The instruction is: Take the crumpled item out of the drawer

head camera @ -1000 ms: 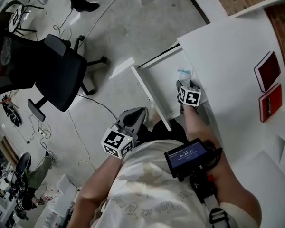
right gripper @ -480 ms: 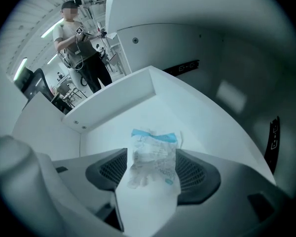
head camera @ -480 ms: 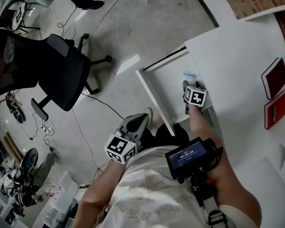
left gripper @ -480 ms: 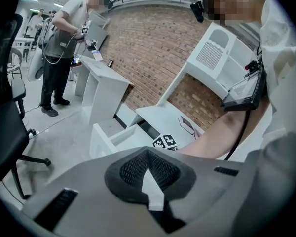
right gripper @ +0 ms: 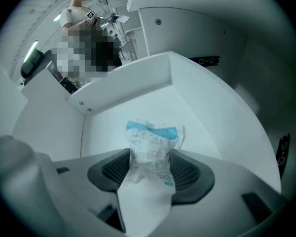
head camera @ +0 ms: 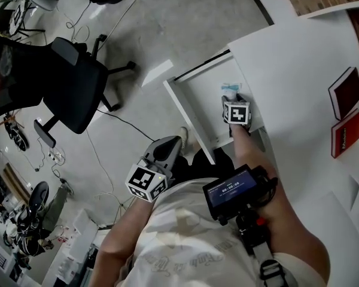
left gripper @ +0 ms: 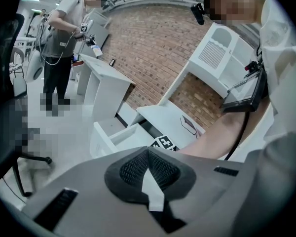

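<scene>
Drawer (right gripper: 119, 90): crumpled packet (right gripper: 153, 141) inside | right hand-held gripper (right gripper: 150, 158): jaws apart, just closing round it | left hand-held gripper (left gripper: 148, 154): jaws together

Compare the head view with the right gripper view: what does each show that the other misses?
Head view only: the black office chair, two red cases on the white desktop, and the left tool. Right gripper view only: that the crumpled packet stands between the right tool's jaws, which have just been closing. Both: the open white drawer, the packet and the right tool.
</scene>
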Demonstrator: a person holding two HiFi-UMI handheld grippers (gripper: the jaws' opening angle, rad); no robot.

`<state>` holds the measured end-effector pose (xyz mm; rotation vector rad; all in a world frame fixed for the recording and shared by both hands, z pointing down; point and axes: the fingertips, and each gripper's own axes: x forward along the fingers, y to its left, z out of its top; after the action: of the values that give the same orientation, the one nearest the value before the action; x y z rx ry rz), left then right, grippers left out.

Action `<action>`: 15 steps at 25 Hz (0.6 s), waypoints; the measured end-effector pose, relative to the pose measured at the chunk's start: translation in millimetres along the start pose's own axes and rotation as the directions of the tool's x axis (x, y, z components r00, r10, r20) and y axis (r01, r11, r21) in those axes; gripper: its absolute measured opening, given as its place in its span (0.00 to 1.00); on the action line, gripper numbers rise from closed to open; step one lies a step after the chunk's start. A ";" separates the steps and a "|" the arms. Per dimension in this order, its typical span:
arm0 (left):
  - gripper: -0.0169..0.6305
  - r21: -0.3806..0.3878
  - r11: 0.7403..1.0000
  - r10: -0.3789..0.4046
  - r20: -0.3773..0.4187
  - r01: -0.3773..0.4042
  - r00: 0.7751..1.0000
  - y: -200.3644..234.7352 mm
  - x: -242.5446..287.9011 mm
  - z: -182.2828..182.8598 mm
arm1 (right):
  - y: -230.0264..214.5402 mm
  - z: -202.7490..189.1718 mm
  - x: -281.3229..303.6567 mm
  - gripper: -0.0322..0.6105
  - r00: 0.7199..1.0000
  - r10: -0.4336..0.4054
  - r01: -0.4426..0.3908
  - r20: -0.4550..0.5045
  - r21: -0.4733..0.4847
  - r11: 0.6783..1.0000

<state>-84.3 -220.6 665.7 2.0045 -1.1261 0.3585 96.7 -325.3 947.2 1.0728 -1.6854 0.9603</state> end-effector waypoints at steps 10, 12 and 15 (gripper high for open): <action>0.06 0.001 1.000 0.017 0.021 -0.017 1.000 -3.7 -2.3 5.2 | 13.1 -1.8 -4.1 0.39 0.999 0.035 -0.038 -0.028 -0.104 0.994; 0.06 0.003 1.000 0.021 0.026 -0.021 0.999 -2.2 -2.5 8.2 | 17.9 -2.4 -3.3 0.38 0.998 0.051 -0.053 -0.028 -0.115 0.992; 0.06 0.008 1.000 0.028 0.035 -0.028 0.999 0.7 -4.0 12.6 | 23.7 -1.6 -4.0 0.37 0.998 0.059 -0.062 -0.030 -0.136 0.989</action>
<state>-88.7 -227.9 655.6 2.0109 -1.1769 0.3442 75.9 -315.2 940.6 0.9197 -1.7447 0.8790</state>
